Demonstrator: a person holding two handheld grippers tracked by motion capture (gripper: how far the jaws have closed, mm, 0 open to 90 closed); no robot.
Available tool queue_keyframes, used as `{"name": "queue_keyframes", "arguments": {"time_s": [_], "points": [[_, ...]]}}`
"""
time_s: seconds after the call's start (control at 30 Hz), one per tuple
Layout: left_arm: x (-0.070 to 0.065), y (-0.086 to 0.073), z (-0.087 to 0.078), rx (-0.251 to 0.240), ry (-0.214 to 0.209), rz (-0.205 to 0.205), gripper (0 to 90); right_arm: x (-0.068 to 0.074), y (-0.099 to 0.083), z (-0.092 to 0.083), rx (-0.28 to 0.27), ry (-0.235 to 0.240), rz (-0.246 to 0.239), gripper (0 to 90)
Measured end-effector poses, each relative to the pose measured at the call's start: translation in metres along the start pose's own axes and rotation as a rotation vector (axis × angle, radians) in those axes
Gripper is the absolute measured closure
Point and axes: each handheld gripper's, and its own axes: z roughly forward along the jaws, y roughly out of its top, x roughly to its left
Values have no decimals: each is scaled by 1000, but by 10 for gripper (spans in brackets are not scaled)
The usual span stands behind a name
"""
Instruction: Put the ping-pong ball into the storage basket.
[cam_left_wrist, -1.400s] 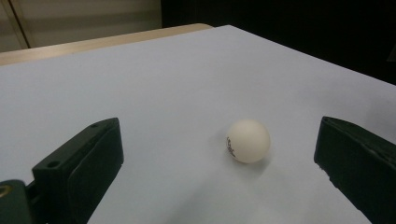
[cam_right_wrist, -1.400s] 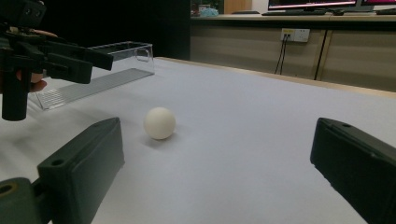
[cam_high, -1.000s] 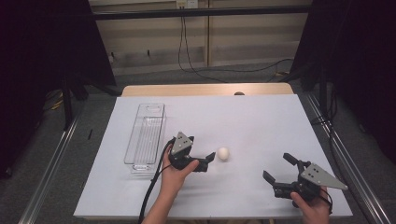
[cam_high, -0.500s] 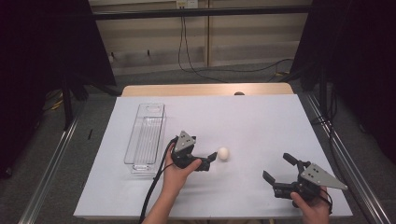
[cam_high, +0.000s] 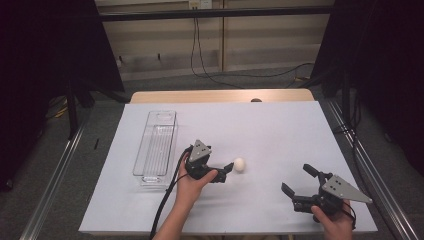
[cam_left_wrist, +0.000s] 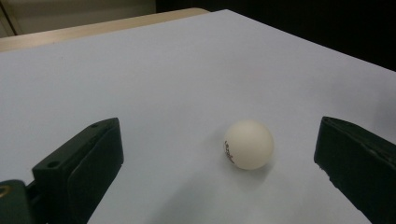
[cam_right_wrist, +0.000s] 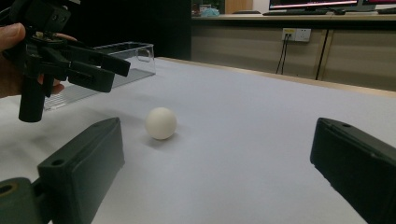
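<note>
**Left gripper poised at a white ball on the table**

A white table (cam_high: 280, 130) takes up most of the room in front of the person, its wooden far edge just showing. Toward its left side lies a long clear plastic tray (cam_high: 156, 145), lengthwise away from the person.

Well apart at the near right, the right gripper (cam_high: 299, 184) is held low over the table with its jaws spread wide, nothing between them. Its own camera looks across the surface toward the ball (cam_right_wrist: 161, 123) and the other gripper beyond it.

Near the middle, just right of the tray, the left gripper (cam_high: 225, 170) is held in the person's hand, tilted down toward the table. Its jaws stand wide apart. From its own camera the ball (cam_left_wrist: 248, 144) sits on the table ahead of the open jaws, nearer the right-hand one, touching neither.

The ball (cam_high: 239, 164) itself is small, white, with a dark printed mark on one side, resting just beyond the left gripper's tips.
</note>
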Motion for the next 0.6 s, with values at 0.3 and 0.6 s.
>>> {"name": "queue_keyframes", "arguments": {"time_s": [0.3, 0.6], "points": [[-3, 2, 5, 19, 7, 7, 16, 0, 0, 1, 0, 3, -13, 25], [-2, 3, 8, 29, 8, 0, 17, -2, 0, 0, -5, -2, -4, 25]]}}
